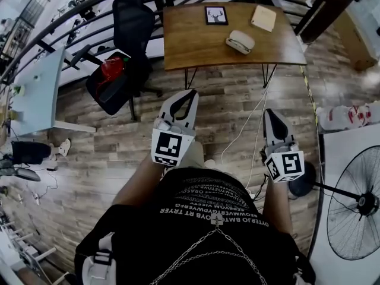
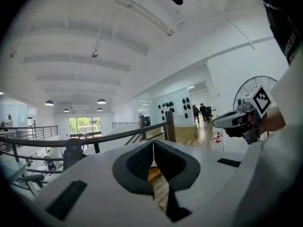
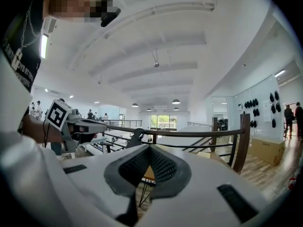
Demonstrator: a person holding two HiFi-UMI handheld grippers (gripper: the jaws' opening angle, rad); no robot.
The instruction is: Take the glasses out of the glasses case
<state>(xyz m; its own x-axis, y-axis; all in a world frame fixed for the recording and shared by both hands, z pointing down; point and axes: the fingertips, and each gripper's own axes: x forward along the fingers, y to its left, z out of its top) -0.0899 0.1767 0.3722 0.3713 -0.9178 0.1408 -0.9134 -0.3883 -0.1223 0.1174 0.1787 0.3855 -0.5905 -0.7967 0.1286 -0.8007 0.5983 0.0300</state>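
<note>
only head view shows me the shut glasses case (image 1: 240, 41) on table (image 1: 196, 49); left gripper (image 2: 153, 149), right gripper (image 3: 149, 151) pressed together, empty.

Plank floor (image 1: 119, 153) lies below me. A black office chair (image 1: 133, 19) stands beside my wooden counter (image 1: 196, 46) (dark railing (image 3: 189, 133) behind).

The glasses case (image 1: 240, 41) is white, the table (image 1: 196, 46) brown, the chair (image 1: 132, 16) black.

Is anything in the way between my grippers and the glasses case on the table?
Nothing visible does. The glasses case lies near the front edge of the wooden table; between it and the shut, empty left gripper and right gripper is only floor with a cable. The office chair stands off to the left.
</note>
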